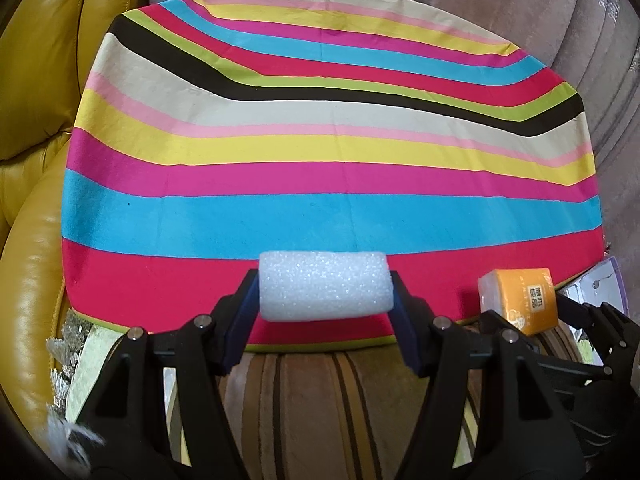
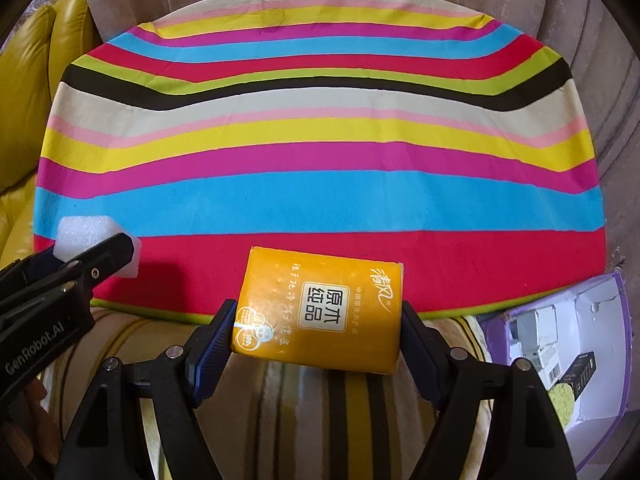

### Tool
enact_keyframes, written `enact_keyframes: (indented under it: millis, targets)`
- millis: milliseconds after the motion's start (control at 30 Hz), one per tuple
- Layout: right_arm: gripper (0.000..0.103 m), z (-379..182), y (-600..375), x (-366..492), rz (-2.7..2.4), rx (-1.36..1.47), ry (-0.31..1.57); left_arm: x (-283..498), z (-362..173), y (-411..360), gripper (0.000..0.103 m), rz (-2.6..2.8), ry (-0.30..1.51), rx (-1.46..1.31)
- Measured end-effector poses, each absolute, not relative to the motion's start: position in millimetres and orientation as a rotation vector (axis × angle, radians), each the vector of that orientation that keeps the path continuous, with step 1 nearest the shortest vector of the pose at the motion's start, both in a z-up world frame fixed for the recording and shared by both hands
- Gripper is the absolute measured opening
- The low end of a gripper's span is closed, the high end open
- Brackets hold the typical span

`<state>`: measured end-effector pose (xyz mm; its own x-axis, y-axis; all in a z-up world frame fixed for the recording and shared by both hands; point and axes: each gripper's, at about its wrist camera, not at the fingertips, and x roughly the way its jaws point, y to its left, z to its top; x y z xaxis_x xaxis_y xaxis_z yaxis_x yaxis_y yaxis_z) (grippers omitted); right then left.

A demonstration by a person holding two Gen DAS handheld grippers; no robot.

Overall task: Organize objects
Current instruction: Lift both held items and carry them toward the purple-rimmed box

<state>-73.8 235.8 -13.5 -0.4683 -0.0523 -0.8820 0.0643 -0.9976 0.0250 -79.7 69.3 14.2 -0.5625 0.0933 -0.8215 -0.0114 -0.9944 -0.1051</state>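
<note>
My left gripper (image 1: 325,294) is shut on a white foam block (image 1: 324,286), clamped by its two ends and held above the near red band of a striped cloth (image 1: 320,152). My right gripper (image 2: 318,322) is shut on an orange tissue pack (image 2: 320,308) printed with Chinese characters, pressed from both sides over the cloth's near edge. The left wrist view catches the tissue pack (image 1: 520,300) at its right edge, and the right wrist view has the foam block (image 2: 86,238) and left gripper at its far left. Both held things hang side by side.
The striped cloth (image 2: 320,200) covers a seat between a yellow leather cushion (image 1: 36,160) and grey-brown upholstery (image 1: 580,60). A striped brown blanket (image 1: 320,408) lies below the cloth's near edge. A purple-rimmed box (image 2: 580,340) holding small cartons stands at the lower right.
</note>
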Motion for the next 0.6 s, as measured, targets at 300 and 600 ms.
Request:
enact_keyframes:
  millis: [300, 600]
  targets:
    - [0.076, -20, 233, -72, -2.592, 1.623, 0.052, -71, 12, 73, 0.065, 2.691, -0.137, -1.479]
    - [0.076, -24, 231, -79, -2.567, 1.645, 0.075, -77, 3, 68, 0.065, 2.637, -0.219, -1.545]
